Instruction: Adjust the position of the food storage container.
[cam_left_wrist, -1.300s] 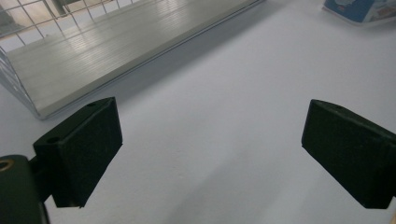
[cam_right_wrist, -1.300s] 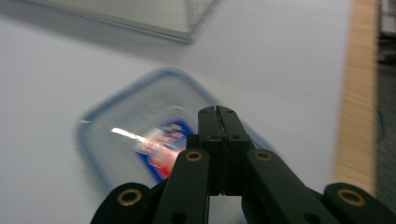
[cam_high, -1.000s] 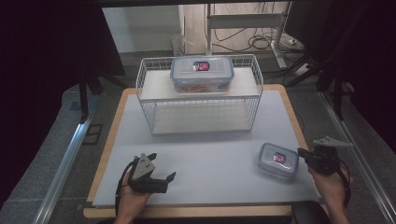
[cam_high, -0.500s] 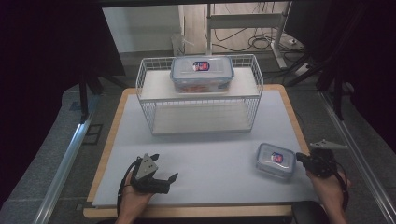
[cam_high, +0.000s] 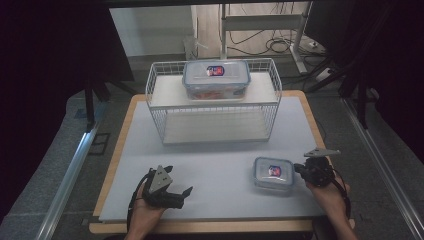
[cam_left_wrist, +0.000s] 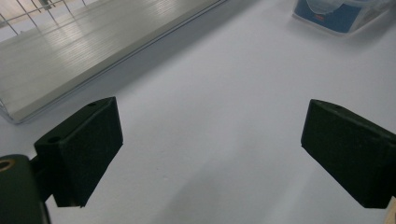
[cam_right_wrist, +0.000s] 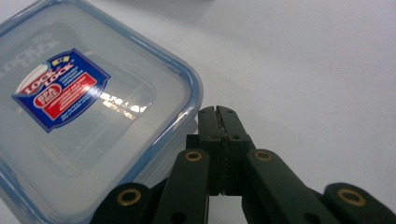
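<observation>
A white table top (cam_high: 220, 170) with a wooden edge fills the middle of the high view. In the lower right of that frame sits a small clear food container (cam_high: 273, 173) with a blue-rimmed lid and a red and blue label. The right gripper (cam_high: 300, 170), held in a hand coming up from the bottom right corner, lies just beside the container's right edge. In the right gripper view, the two black jaws are pressed together with nothing between them, their tips at the lid's rounded corner (cam_right_wrist: 189, 88); whether they touch it I cannot tell.

In the lower left of the high view, the left gripper (cam_high: 180, 192) rests low over the table in the other hand, its jaws spread wide and empty, well apart from the container. In the upper middle stands a white wire rack (cam_high: 155, 102), with a larger clear container (cam_high: 216, 80) on its top shelf.
</observation>
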